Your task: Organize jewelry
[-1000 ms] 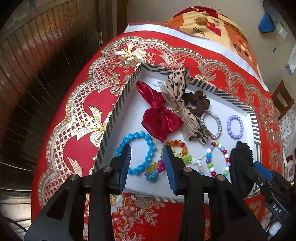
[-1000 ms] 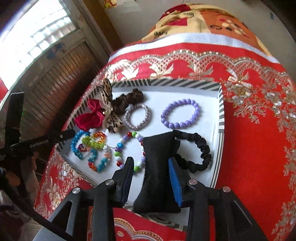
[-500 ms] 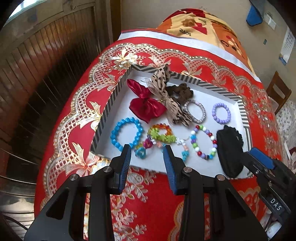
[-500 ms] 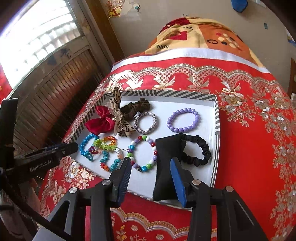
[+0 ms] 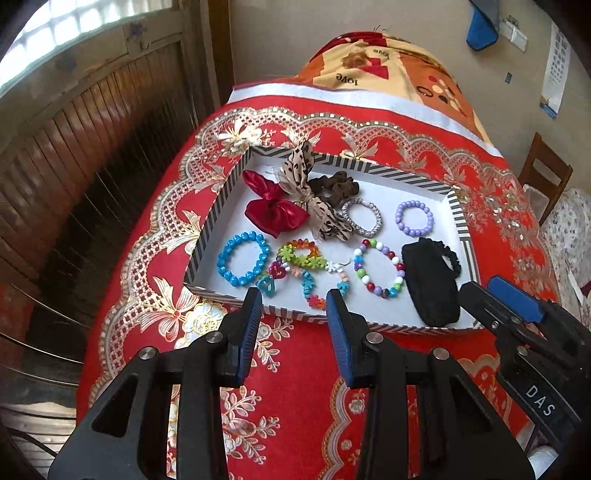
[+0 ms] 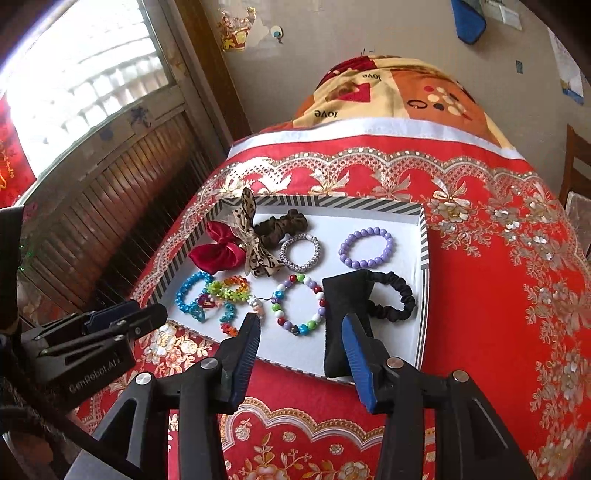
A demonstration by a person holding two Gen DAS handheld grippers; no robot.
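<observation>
A red tablecloth (image 5: 317,369) with gold floral borders covered the table, and a white band ran along its far edge. Beyond that far edge lay an orange and yellow blanket (image 6: 402,92) printed with hearts and the word "love". A wooden louvred shutter (image 5: 92,147) stood off the left edge, a wooden chair (image 5: 546,173) off the right edge, and a blue cloth (image 6: 469,18) hung on the wall.
</observation>
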